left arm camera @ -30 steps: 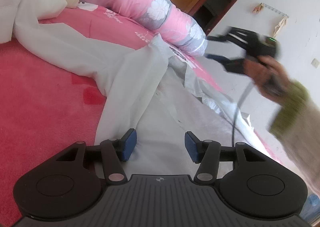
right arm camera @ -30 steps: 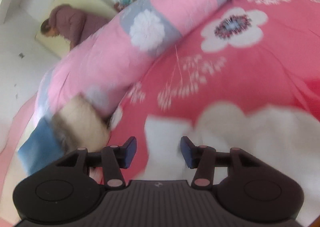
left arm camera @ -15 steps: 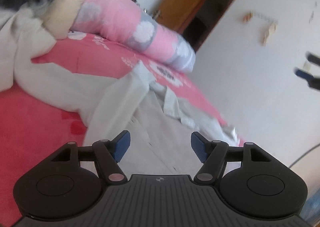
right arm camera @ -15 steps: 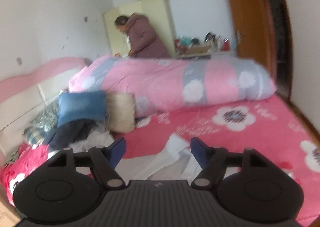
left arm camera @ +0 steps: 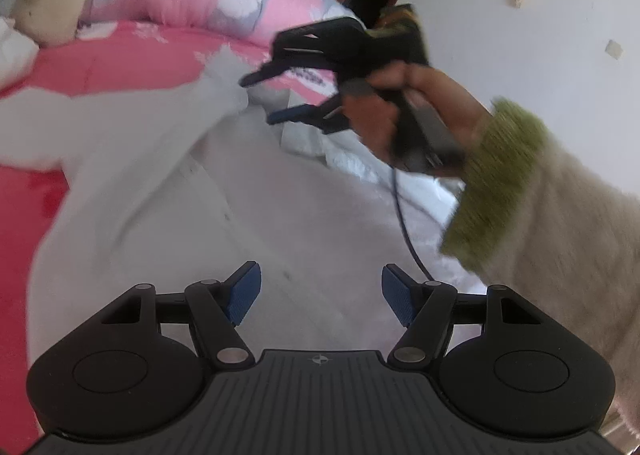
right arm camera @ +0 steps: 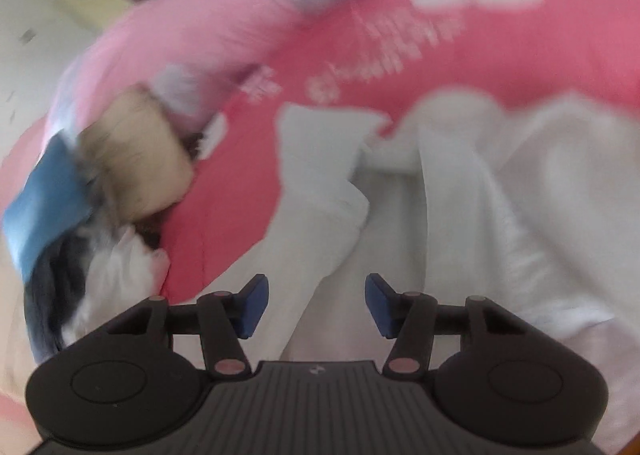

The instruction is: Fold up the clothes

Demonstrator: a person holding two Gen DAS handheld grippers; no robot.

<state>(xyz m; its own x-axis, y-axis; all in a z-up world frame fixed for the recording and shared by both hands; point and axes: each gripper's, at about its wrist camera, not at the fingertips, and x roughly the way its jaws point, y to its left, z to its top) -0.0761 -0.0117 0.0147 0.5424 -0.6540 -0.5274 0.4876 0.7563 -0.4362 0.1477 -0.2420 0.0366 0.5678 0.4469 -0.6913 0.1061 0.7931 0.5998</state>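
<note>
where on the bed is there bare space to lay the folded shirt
Bare pink sheet lies between the white shirt and the rolled pink quilt, and again left of the shirt. The corner by the beige pillow and blue clothes pile is crowded. Both grippers, left and right, hover open over the shirt.

The left gripper (left arm camera: pixel 321 291) holds its blue-padded fingers (left arm camera: pixel 243 292) wide apart with nothing between them. The right gripper (right arm camera: pixel 316 305) is likewise spread, gripped by a bare right hand (left arm camera: pixel 394 103) in a green-cuffed sleeve.
</note>
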